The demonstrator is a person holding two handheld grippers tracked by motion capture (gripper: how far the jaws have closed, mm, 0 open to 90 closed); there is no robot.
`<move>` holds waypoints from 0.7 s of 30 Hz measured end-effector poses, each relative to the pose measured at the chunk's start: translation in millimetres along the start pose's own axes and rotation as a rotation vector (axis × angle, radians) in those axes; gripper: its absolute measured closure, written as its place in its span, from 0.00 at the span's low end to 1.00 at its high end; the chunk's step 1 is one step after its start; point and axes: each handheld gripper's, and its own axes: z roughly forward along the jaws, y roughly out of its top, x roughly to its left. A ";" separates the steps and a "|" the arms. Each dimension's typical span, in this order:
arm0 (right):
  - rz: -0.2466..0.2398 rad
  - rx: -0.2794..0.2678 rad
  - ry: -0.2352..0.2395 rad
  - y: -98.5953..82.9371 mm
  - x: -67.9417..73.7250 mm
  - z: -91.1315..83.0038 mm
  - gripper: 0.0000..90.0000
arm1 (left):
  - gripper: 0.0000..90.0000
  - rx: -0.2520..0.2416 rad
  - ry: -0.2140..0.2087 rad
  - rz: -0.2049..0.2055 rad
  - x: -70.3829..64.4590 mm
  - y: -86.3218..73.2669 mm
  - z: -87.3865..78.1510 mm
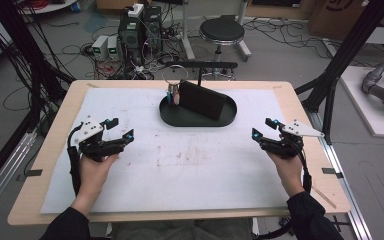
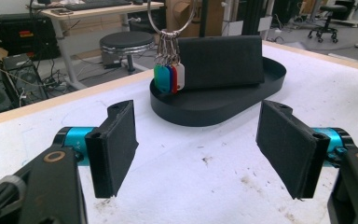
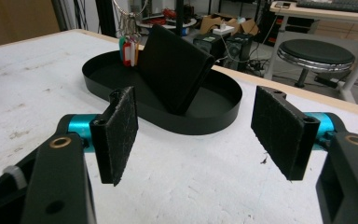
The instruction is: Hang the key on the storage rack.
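I am holding both the left gripper [image 1: 119,129] and the right gripper [image 1: 261,128] released, well short of the black oval tray [image 1: 228,117], where the black wallet [image 1: 202,100] is leaning beside the metal key ring [image 1: 173,75], risking toppling it.

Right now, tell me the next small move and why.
Probably ease the left gripper forward toward the metal key ring with coloured tags beside the black wallet in the black oval tray: both grippers are open, empty and short of the tray.
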 end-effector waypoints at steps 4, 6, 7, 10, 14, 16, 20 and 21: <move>0.012 0.008 0.009 -0.9 -1.9 -0.8 0.35 | 0.32 0.011 -0.005 0.015 -1.3 -0.8 2.7; 0.019 0.013 0.012 -1.3 -2.7 -0.9 0.35 | 0.32 0.021 -0.001 0.036 -1.4 -0.9 4.5; 0.020 0.016 0.012 -1.6 -3.2 -1.1 0.35 | 0.32 0.024 0.003 0.037 -0.7 -1.0 4.8; 0.023 0.019 0.013 -2.2 -4.0 -1.8 0.35 | 0.32 0.018 0.006 0.023 2.1 -1.8 4.4; 0.021 0.020 0.009 -3.3 -5.2 -3.1 0.35 | 0.31 0.017 0.014 0.009 4.5 -2.5 5.5; 0.026 0.023 0.010 -3.8 -6.2 -3.4 0.35 | 0.31 0.019 0.014 0.012 5.1 -2.5 6.8; 0.028 0.025 0.006 -4.9 -7.9 -4.3 0.34 | 0.31 0.022 0.011 0.011 4.5 -2.1 9.6; 0.033 0.026 0.007 -5.1 -7.8 -4.6 0.34 | 0.31 0.021 0.011 0.012 4.4 -2.0 10.3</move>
